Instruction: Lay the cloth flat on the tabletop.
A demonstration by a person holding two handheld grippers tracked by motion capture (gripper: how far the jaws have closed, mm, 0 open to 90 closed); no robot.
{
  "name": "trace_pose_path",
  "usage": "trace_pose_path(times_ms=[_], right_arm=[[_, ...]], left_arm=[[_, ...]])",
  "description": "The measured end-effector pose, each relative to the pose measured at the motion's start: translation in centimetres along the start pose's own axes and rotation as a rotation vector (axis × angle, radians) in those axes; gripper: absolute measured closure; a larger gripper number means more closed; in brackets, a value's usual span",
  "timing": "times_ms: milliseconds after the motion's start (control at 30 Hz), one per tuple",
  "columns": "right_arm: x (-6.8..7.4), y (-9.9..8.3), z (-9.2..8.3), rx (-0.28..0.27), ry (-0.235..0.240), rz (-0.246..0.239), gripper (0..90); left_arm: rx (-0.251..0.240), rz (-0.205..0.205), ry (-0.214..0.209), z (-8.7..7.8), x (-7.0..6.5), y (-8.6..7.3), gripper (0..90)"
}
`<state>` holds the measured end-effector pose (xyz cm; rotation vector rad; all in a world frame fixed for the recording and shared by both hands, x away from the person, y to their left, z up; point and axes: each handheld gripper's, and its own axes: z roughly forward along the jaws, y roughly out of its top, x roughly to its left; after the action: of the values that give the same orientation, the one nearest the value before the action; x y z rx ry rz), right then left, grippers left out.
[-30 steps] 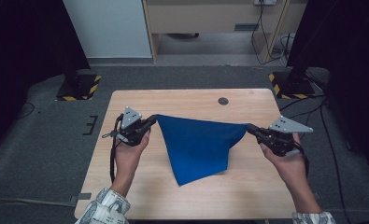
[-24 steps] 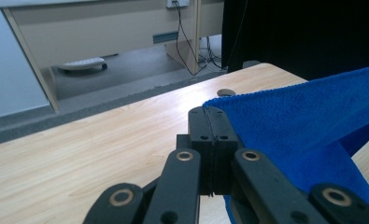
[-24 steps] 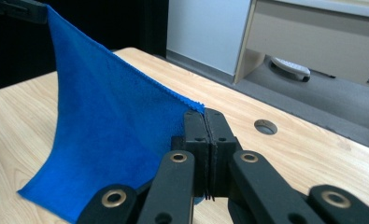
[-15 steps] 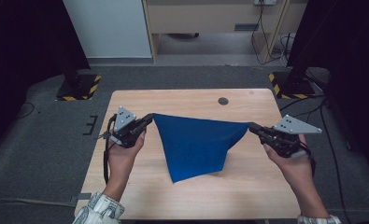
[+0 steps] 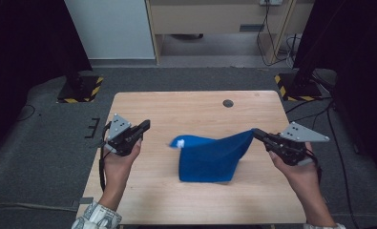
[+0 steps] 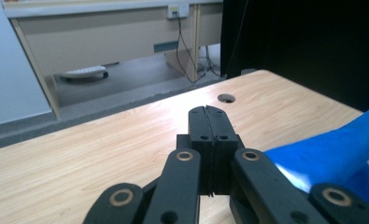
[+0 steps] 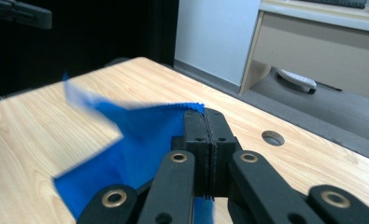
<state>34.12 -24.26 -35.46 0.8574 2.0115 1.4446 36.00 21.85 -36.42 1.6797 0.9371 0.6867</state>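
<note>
The left gripper (image 5: 145, 126) hangs clamped on nothing. The blue cloth (image 5: 210, 157) slumps mid-table (image 5: 186, 102), one corner pinched by the right gripper (image 5: 256, 133). I'd retake the loose, blurred corner before lifting further.

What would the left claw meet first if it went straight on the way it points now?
Probably nothing on the table. The left claw, shut and empty, aims over bare wood toward the table's far right side, near the round hole. The blue cloth lies off to its side, though depth is uncertain.

Left tongs (image 5: 145, 125) closed empty; right tongs (image 5: 256, 132) clamped, both raised.
</note>
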Motion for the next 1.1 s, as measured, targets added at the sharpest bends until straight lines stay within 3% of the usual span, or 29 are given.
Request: trace_pose_path(times_ms=[133,267,400,433,700,833,1100], right_arm=[[0.2,-0.7,0.1,0.036,-0.006,-0.015,89.5],[-0.5,-2.1,1.4,0.087,-0.021,0.005,89.5],[-1.3,-3.2,2.3,0.117,-0.024,0.032,89.5],[-1.5,-3.7,2.6,0.128,-0.029,0.038,89.4],[-1.8,-4.9,3.3,0.152,-0.027,0.055,89.4],[-1.9,-5.2,3.4,0.156,-0.030,0.059,89.4],[-1.9,-5.5,3.6,0.166,-0.025,0.061,89.4]], left_arm=[[0.040,0.002,-0.020,0.8,-0.6,-0.7,90.0],[0.081,-0.027,-0.048,2.6,-0.9,-2.4,90.0],[0.136,-0.023,-0.070,4.4,-1.6,-4.0,90.0],[0.159,-0.020,-0.086,5.4,-2.3,-4.8,90.0],[0.209,-0.013,-0.161,8.0,-5.1,-6.6,90.0],[0.251,0.009,-0.230,10.1,-7.7,-7.8,90.0],[0.306,0.019,-0.284,12.5,-10.1,-9.4,89.1]])
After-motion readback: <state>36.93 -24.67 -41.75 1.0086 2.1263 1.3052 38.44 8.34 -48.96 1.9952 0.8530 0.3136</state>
